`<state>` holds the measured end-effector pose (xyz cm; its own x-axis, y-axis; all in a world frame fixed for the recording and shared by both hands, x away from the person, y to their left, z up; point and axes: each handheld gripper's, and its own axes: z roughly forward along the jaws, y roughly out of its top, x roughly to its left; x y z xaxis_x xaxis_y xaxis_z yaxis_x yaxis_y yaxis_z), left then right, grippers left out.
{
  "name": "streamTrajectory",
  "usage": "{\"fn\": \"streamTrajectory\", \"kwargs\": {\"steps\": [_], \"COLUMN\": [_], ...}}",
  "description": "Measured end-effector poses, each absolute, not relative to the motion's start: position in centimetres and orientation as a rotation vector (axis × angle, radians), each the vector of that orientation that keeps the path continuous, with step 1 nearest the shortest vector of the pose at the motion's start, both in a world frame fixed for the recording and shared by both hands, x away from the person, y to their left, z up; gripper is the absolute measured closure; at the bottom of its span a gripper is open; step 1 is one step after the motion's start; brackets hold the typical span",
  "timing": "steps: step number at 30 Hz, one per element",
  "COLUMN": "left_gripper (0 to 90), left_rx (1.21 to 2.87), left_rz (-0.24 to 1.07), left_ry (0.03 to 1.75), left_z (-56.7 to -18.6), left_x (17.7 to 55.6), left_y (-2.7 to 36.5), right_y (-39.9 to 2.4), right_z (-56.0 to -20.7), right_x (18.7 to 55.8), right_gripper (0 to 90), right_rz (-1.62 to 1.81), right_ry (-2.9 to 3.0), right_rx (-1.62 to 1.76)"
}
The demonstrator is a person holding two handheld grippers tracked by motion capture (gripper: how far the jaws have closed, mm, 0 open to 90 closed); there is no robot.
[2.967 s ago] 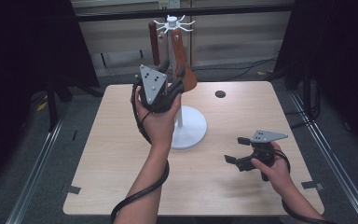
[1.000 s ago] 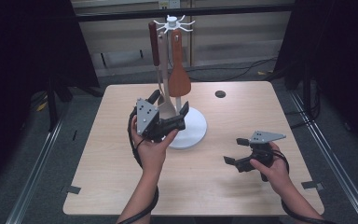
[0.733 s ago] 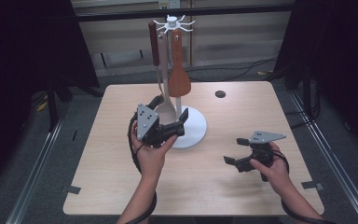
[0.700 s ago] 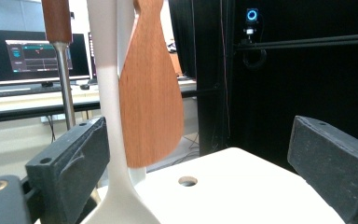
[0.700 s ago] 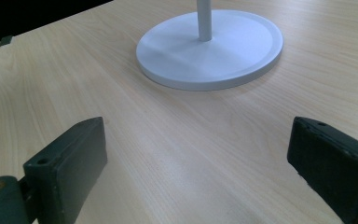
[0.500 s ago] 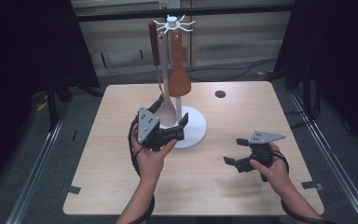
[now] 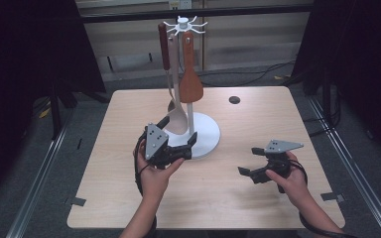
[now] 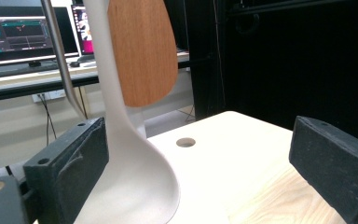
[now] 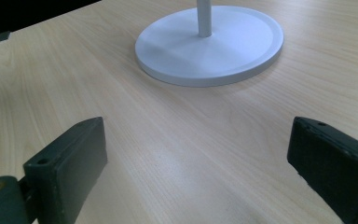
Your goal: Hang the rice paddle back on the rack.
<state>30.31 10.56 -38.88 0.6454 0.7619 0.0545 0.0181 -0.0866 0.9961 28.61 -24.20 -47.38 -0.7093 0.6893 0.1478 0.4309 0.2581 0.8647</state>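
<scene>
A white utensil stand (image 7: 202,135) with a round base stands mid-table, its hook crown (image 7: 182,23) on top. From it hang a beige spoon (image 7: 177,116) with a brown handle and a brown wooden spatula (image 7: 190,85). My left gripper (image 7: 178,132) is low beside the base, open, its jaws either side of the spoon's bowl. In the left gripper view the spoon (image 8: 135,177) sits close to the left jaw, with the spatula (image 8: 142,46) behind it, and the left gripper (image 8: 200,168) holds nothing. My right gripper (image 7: 250,161) rests open at the front right, facing the stand's base (image 9: 209,44).
A small dark round hole (image 7: 234,99) sits in the light wooden table (image 7: 258,119) behind and right of the stand. Monitors (image 8: 18,32) stand on a desk beyond the table. Metal floor rails (image 7: 39,178) run along both sides.
My left gripper came down from beside the hanging spatula to table height by the stand's base, and drifted slightly nearer the person. The right gripper has stayed put.
</scene>
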Motion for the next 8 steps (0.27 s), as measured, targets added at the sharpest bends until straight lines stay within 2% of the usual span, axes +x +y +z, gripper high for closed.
{"fn": "streamTrajectory", "kwargs": {"steps": [8], "left_gripper": [4.8], "left_rx": [1.553], "left_rz": [0.697], "left_ry": [0.688], "left_z": [-39.09], "left_x": [29.99], "left_y": [10.88], "right_y": [-24.74], "right_z": [-47.67], "right_x": [28.42], "right_gripper": [4.7], "right_rz": [1.423], "right_ry": [2.268], "right_rx": [1.058]}}
